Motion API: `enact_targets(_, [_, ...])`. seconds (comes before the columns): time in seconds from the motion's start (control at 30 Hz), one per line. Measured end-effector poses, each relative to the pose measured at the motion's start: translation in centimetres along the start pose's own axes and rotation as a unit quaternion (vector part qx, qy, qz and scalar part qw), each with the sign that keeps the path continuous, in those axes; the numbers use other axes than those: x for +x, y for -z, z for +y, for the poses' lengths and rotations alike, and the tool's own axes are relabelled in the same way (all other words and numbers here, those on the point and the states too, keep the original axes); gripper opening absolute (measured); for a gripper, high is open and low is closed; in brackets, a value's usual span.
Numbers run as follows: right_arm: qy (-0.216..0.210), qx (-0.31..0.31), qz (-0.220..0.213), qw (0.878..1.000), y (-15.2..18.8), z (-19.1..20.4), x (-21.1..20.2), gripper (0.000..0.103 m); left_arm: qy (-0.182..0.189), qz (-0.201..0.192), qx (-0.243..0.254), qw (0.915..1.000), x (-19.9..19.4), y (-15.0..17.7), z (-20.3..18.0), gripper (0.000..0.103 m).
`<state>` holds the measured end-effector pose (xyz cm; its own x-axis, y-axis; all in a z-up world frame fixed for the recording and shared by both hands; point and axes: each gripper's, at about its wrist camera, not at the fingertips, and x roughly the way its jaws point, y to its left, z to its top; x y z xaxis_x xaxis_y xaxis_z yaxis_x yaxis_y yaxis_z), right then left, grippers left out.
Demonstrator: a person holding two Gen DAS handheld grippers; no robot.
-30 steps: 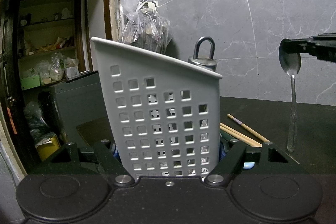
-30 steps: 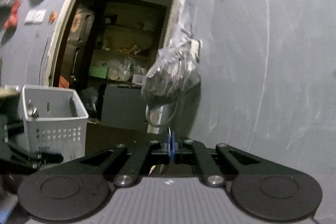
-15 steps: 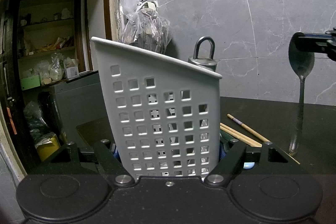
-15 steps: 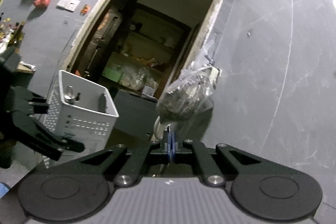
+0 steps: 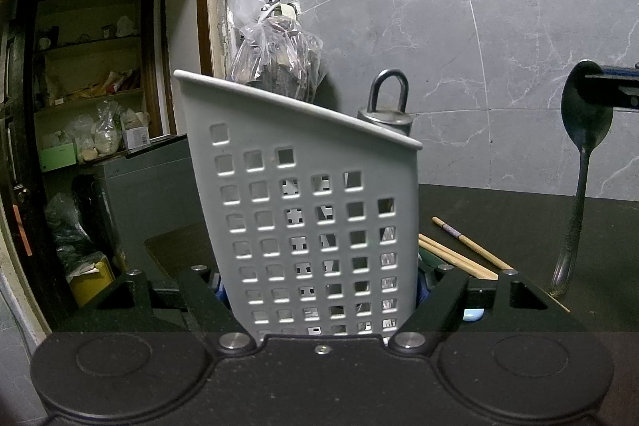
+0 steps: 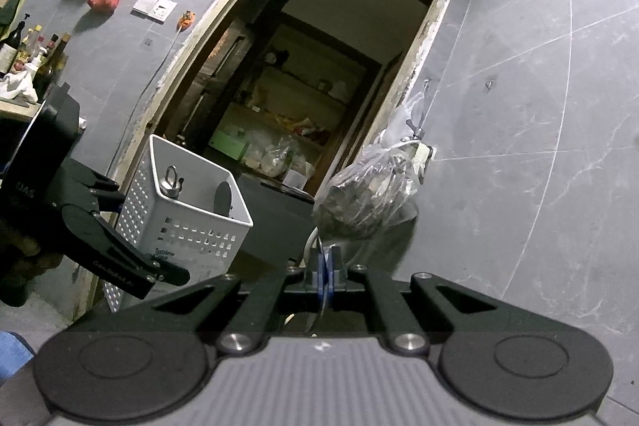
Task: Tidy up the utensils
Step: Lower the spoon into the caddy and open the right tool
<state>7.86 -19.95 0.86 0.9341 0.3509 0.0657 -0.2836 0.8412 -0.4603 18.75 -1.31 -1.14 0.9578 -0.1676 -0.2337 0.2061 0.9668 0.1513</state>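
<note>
two chopsticks lie on dark counter.

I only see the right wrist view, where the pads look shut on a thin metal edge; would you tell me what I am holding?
Observer: The right gripper pinches a metal spoon by its bowl, with the handle hanging straight down.
Operator: Thank you. Does the handle's end touch the table?
Observer: It hangs low over the dark table, to the right of the white basket. I cannot tell whether it touches.
Operator: Are any utensils lying on the table?
Observer: Yes, wooden chopsticks lie between the white basket and the spoon.
</note>
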Motion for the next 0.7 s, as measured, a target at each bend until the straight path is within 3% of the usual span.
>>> enact_targets(0.4, [-0.004,-0.005,0.007,1.000,0.2,-0.1,0.6,0.003,0.000,0.000,0.000,1.0000,0.0,0.0,0.0,0.078])
enact_targets(0.6, [0.012,-0.018,-0.017,1.000,-1.3,-0.8,1.0,0.003,0.000,0.000,-0.001,1.0000,0.0,0.0,0.0,0.078])
enact_targets(0.7, [0.026,-0.023,-0.048,0.998,-2.5,-1.3,1.1,0.003,-0.001,0.000,-0.001,1.0000,0.0,-0.1,-0.1,0.078])
